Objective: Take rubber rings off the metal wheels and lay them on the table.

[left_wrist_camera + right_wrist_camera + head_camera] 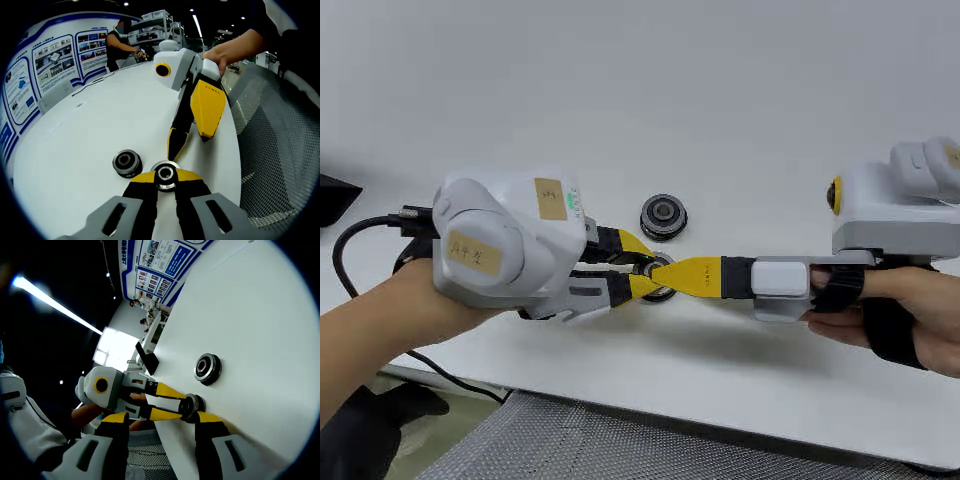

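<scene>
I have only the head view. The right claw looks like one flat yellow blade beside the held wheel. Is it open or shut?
Observer: Open. In the right gripper view the right claw has its jaws wide apart, the wheel just ahead between them.
Operator: Does the left claw truly grip the wheel?
Observer: Yes. In the left gripper view the left claw presses its yellow tips on it from both sides.
Operator: Is somebody else near?
Observer: A person stands beyond the far end of the table, in the left gripper view.
</scene>
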`<state>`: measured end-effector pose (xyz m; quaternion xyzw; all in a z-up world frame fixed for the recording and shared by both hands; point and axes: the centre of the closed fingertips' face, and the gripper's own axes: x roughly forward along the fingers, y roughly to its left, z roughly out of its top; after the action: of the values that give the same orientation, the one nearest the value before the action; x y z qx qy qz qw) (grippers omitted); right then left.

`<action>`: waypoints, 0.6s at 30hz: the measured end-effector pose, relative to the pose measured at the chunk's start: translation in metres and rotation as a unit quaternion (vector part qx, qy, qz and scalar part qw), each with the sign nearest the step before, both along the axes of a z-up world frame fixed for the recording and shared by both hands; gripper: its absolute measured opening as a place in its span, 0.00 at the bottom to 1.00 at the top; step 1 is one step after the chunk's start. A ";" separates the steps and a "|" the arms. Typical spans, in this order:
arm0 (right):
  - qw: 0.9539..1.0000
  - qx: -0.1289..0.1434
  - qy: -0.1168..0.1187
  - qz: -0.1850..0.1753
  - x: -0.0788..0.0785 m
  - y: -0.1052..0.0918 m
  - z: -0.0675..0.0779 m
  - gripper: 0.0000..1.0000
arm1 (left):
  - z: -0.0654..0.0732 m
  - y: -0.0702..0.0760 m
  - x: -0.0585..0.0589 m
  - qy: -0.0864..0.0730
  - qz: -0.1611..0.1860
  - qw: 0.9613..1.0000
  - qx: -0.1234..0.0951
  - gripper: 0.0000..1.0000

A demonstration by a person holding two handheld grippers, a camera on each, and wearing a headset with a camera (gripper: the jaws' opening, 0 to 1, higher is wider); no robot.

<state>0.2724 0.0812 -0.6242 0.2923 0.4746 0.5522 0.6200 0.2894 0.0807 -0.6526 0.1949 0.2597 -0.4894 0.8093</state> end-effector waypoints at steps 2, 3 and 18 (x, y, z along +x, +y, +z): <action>1.000 -0.002 -0.002 -0.002 0.001 0.000 -0.001 0.54 | 0.000 0.000 0.000 0.000 0.000 1.000 0.000 0.12; 1.000 -0.004 -0.007 -0.004 0.003 -0.001 -0.002 0.55 | 0.000 0.000 0.000 0.000 -0.001 1.000 0.000 0.12; 1.000 -0.006 -0.026 -0.012 0.010 0.010 -0.005 0.63 | 0.000 0.000 0.000 0.002 -0.001 1.000 0.001 0.12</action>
<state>0.2828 0.0911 -0.6288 0.2802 0.4581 0.5494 0.6401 0.2898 0.0810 -0.6527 0.1954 0.2613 -0.4903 0.8082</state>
